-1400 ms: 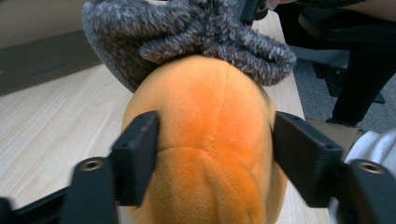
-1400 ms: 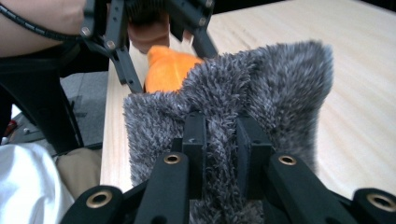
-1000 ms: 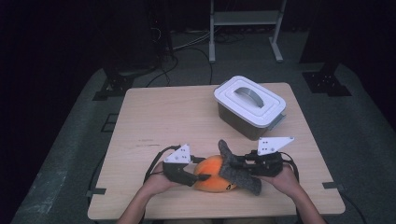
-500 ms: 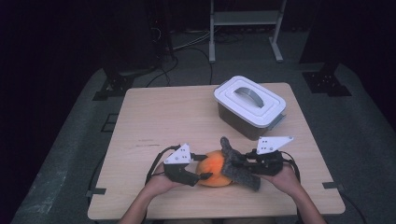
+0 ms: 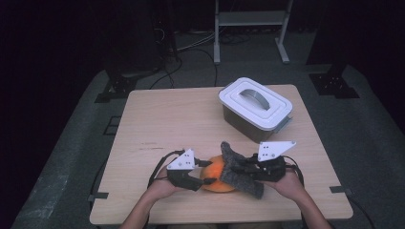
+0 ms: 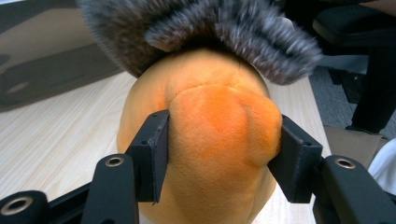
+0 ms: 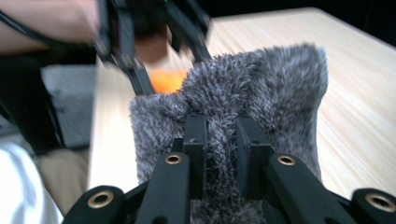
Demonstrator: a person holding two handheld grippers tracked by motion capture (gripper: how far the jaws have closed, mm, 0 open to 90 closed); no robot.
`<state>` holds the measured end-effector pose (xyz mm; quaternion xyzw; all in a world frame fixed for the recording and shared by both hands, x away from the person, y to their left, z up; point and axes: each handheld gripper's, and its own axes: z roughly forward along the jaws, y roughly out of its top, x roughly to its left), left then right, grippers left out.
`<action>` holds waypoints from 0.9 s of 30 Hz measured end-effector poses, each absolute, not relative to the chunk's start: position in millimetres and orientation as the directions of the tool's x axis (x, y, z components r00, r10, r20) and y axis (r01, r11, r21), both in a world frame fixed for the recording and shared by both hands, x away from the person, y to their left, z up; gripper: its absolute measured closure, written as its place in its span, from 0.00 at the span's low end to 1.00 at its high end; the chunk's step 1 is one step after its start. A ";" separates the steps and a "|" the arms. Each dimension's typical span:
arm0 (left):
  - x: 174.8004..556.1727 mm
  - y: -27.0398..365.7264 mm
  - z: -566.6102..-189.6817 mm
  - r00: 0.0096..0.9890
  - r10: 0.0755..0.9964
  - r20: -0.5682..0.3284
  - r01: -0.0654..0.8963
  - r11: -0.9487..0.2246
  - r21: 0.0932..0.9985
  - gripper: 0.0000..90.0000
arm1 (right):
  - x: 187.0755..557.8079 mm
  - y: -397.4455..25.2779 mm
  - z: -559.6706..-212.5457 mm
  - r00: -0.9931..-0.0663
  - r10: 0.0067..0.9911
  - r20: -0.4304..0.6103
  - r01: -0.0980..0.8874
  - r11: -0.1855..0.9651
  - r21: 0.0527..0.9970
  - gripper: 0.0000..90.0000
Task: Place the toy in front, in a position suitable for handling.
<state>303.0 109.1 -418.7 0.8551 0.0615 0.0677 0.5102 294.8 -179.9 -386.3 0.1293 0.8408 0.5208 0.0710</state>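
Both grippers apparently grip the orange plush (image 5: 216, 175) under grey fur (image 5: 239, 171).

Left gripper (image 5: 203, 177) jaws clamped wide, right gripper (image 5: 239, 168) pinched nearly closed

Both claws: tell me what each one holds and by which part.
The left claw pinches a bulge of the orange plush. The right claw is shut on a fold of the grey fuzzy cloth draped over it.

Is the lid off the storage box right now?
No, in the high view the white lid with its grey handle sits closed on the storage box at the table's far right.
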 end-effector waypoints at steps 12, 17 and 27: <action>296.6 96.7 -416.6 0.985 0.144 0.095 -0.015 -0.478 0.878 0.49 | 289.6 -171.0 -376.1 -0.966 0.260 0.008 0.124 0.435 0.892 0.85; 292.4 93.9 -417.4 0.986 0.117 0.123 -0.048 -0.502 0.864 0.49 | 288.3 -158.1 -381.7 -0.974 0.227 -0.014 0.101 0.488 0.867 0.85; 301.6 105.4 -415.6 0.986 0.153 0.068 0.018 -0.501 0.865 0.43 | 300.5 -182.6 -393.8 -0.950 0.311 0.036 0.182 0.457 0.871 0.85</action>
